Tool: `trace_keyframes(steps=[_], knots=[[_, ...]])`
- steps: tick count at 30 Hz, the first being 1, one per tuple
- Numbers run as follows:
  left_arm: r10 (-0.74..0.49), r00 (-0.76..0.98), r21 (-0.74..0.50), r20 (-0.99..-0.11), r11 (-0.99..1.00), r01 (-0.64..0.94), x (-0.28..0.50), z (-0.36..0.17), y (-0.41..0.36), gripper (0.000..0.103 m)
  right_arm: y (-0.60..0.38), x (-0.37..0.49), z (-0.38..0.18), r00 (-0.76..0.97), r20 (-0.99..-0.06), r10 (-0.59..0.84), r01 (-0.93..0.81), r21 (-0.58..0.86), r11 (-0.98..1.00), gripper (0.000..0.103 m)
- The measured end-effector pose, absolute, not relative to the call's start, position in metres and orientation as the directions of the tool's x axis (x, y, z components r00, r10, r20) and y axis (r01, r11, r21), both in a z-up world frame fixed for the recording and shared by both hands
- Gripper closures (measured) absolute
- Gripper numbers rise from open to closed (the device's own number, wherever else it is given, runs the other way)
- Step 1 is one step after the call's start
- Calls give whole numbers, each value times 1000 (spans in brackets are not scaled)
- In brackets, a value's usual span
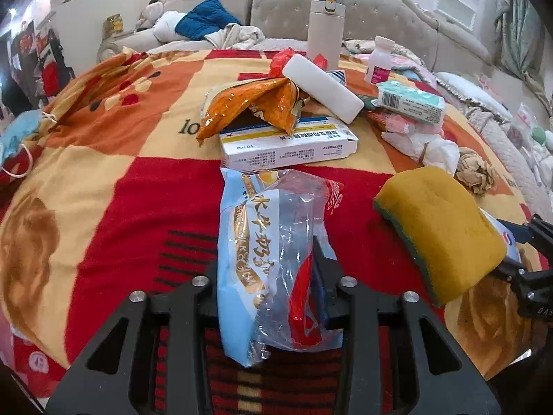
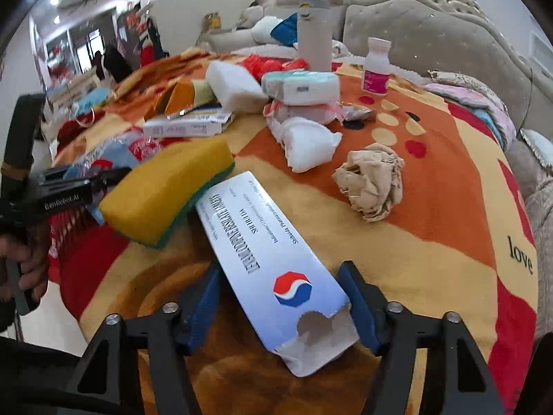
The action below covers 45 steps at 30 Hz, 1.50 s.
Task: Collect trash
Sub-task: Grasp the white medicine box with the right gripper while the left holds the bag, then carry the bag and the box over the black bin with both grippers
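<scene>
My left gripper [image 1: 276, 269] is shut on a clear and light-blue plastic snack bag [image 1: 262, 242] that lies on the blanket. My right gripper [image 2: 281, 283] is shut on a torn white medicine box [image 2: 273, 263] with a red and blue logo, its far end tucked under a yellow sponge [image 2: 169, 190]. The sponge also shows in the left wrist view [image 1: 439, 228], with the right gripper [image 1: 525, 259] behind it. Other trash lies beyond: an orange wrapper [image 1: 252, 107], a white medicine box [image 1: 287, 145], crumpled tissue [image 2: 307, 141] and a brown paper ball [image 2: 371, 180].
A red, orange and yellow blanket [image 2: 449, 180] covers the surface. A white thermos [image 1: 325, 26], a pill bottle [image 2: 376, 65], a tissue pack [image 2: 300, 84] and a white foam block [image 1: 321, 86] stand at the back. A face mask [image 1: 17, 138] lies far left. A sofa stands behind.
</scene>
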<state>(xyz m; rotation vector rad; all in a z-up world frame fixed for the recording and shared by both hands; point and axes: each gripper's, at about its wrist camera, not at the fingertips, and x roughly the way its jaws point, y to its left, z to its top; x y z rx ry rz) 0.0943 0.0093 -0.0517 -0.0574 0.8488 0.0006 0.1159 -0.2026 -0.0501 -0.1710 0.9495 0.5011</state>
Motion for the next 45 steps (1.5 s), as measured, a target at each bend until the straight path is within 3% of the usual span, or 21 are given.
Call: trace_keyframes(steps=[4, 7, 14, 45], knots=[[-22, 675, -67, -737, 997, -40, 82, -34, 10, 79, -196, 99, -39, 524, -785, 330, -506, 25, 862, 48], [-34, 701, -84, -713, 996, -36, 72, -18, 10, 79, -204, 89, -21, 570, -745, 347, -467, 54, 883, 55], [-79, 729, -116, -680, 993, -2, 57, 7, -3, 78, -230, 58, 10, 646, -647, 405, -374, 193, 907, 56], [-59, 700, -70, -712, 997, 12, 55, 3, -25, 78, -224, 49, 4, 671, -671, 316, -327, 115, 938, 56]])
